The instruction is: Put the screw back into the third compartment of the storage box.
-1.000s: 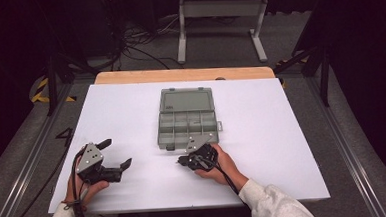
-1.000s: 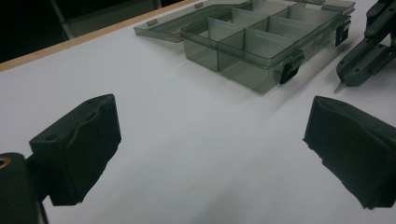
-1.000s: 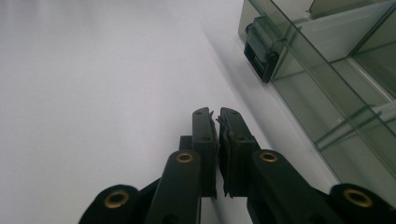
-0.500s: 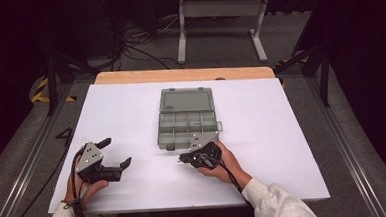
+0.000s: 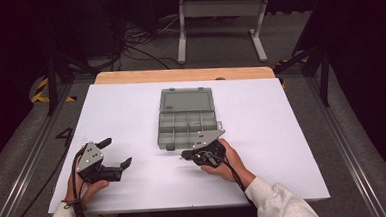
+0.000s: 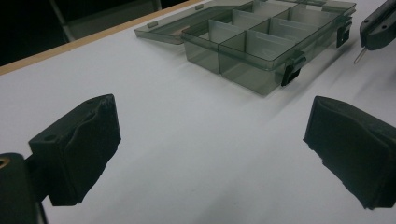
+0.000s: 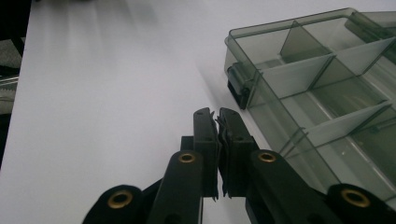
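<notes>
We judge the open smoky-grey clear plastic compartment box [image 5: 187, 124], mid-table, light, rigid, slick; grab its front latch [image 6: 293, 70]; right gripper [image 7: 217, 116] jaws pressed together, left gripper [image 6: 210, 144] spread.

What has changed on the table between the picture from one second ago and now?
Very little. The right tool shifted slightly toward the person, away from the front edge of the open compartment box, with its jaws shut on nothing. The left tool kept its place with jaws wide apart, and the box lies where it was, lid open.
</notes>
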The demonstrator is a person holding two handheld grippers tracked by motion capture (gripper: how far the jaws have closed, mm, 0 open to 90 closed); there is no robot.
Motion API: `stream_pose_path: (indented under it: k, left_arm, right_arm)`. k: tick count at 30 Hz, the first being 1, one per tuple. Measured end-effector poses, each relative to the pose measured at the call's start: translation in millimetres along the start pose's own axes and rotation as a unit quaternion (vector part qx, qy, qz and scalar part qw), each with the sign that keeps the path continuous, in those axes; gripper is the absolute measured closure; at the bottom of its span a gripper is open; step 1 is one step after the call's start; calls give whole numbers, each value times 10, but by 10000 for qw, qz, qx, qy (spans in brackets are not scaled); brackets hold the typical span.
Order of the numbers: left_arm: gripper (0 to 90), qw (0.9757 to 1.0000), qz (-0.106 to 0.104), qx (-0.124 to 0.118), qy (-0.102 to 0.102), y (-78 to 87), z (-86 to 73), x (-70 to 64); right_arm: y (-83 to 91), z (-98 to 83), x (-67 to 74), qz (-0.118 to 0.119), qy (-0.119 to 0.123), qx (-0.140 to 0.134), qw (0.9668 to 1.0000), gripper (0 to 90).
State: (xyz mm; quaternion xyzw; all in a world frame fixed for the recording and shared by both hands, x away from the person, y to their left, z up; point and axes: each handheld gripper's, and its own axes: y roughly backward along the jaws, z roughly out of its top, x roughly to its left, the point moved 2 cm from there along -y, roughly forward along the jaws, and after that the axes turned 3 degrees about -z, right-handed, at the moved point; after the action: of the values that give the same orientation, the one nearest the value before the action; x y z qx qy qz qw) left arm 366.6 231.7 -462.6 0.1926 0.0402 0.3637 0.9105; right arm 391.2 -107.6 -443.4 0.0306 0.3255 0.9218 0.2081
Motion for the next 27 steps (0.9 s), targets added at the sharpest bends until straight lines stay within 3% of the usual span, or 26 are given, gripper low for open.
stream_pose_path:
  k: [10, 27]
  left_arm:
    - [42, 10000, -12, -3, 6, -6, -3, 2]
    - [41, 10000, -38, 16, -22, -16, -3, -4]
  right_arm:
    - [178, 67, -112, -203, -41, -209, 9996, 874]
    - [330, 134, -234, -389, -54, -400, 9984, 874]
